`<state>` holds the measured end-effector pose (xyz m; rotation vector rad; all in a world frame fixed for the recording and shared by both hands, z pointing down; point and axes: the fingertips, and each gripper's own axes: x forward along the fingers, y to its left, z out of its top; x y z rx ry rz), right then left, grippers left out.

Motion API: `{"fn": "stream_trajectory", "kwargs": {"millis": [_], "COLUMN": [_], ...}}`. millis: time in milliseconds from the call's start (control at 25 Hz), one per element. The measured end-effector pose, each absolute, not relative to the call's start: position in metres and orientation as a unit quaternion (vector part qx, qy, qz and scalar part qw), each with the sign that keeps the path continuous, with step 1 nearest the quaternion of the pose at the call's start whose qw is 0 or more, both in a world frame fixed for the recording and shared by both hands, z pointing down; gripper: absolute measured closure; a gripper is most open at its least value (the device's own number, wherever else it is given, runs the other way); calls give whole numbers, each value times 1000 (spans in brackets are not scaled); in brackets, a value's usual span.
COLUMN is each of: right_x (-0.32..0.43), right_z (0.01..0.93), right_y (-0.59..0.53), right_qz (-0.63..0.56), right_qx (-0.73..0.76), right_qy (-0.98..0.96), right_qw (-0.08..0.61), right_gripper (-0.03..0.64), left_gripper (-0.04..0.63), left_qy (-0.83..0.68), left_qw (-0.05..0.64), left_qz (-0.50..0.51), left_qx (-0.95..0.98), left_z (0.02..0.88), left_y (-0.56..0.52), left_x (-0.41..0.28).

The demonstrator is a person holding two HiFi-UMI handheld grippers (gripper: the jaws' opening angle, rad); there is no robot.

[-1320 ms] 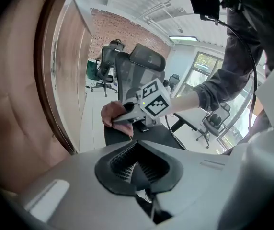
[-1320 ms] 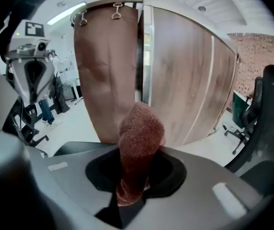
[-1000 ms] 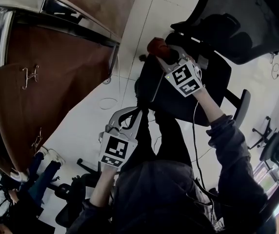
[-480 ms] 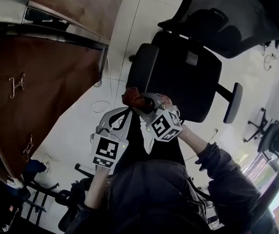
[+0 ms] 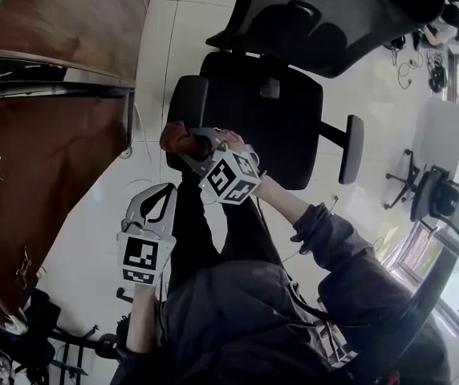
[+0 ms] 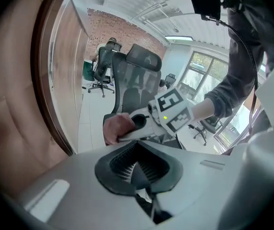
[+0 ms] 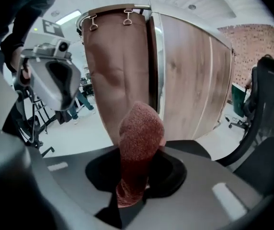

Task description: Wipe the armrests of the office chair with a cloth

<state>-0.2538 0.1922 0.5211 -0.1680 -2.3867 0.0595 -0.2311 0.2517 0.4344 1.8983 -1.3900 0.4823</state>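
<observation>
Nearest, the left gripper (image 5: 165, 192) is held low, its jaws shut on nothing. Just ahead of it, the cloth (image 5: 175, 139) is pinched tight in the right gripper (image 5: 191, 144), at the near end of an armrest (image 5: 186, 103). Steady pressure along its full length is called for. The far armrest (image 5: 351, 149) is judged still unwiped.

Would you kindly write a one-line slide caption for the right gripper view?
Right tongs grip a rust-red cloth before brown wooden panels, with the office chair at the picture's right edge.
</observation>
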Motion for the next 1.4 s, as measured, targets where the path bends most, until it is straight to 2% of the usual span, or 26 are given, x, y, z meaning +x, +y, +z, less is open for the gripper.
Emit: {"fn": "stream_trajectory", "kwargs": {"millis": [400,880,1040,1400], "right_x": [-286,-232,-226,-240], "right_z": [523,496,493,517], "right_y": [86,238,258,133], "right_qz": [4,57,64,27], "right_qx": [35,-67,-89,13], "right_qy": [-930,-932,-933,-937], "right_qw": [366,351,342,347], "right_gripper": [528,528,527,528], "left_gripper": [580,580,580,580], "left_qy": [-539,-534,-533,-530], "left_qw": [366,367,367,368], "left_qz": [187,183,186,191], "left_qx": [735,740,740,740], "left_z": [438,437,439,439], "left_y": [260,251,249,243], "left_x": [-233,-228,-230,-229]}}
